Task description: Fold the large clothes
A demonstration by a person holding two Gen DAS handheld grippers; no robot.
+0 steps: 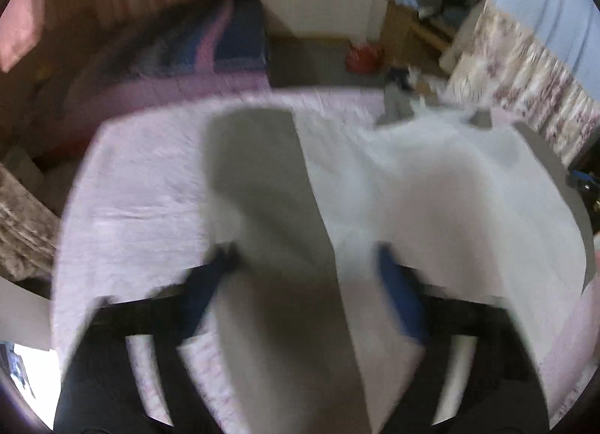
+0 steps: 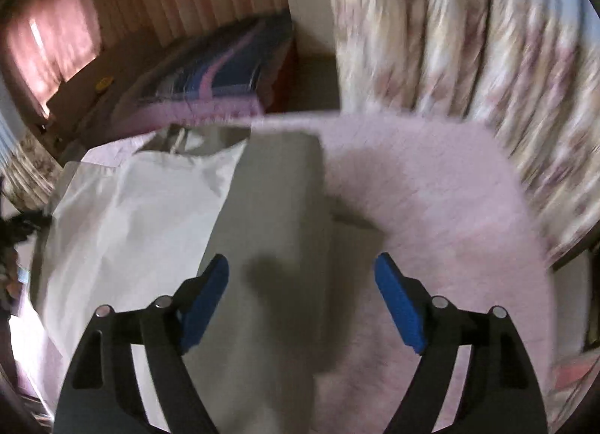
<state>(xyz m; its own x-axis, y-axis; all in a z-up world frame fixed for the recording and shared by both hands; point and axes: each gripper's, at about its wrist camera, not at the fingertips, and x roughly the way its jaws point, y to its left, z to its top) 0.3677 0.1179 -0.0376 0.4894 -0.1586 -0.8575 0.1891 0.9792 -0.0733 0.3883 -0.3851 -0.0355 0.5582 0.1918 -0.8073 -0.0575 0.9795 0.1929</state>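
Note:
A large white and grey garment lies spread flat on a pink bedspread; it also shows in the right wrist view. A grey sleeve panel lies along its left side in the left wrist view, and another grey panel lies along its right side in the right wrist view. My left gripper is open and empty, hovering above the grey sleeve. My right gripper is open and empty above the grey panel. Both views are motion blurred.
The pink bedspread fills the right side of the right view. A floral curtain hangs close on the right. A second bed with a striped blue and pink cover stands beyond. A red bag and cluttered wooden furniture stand behind.

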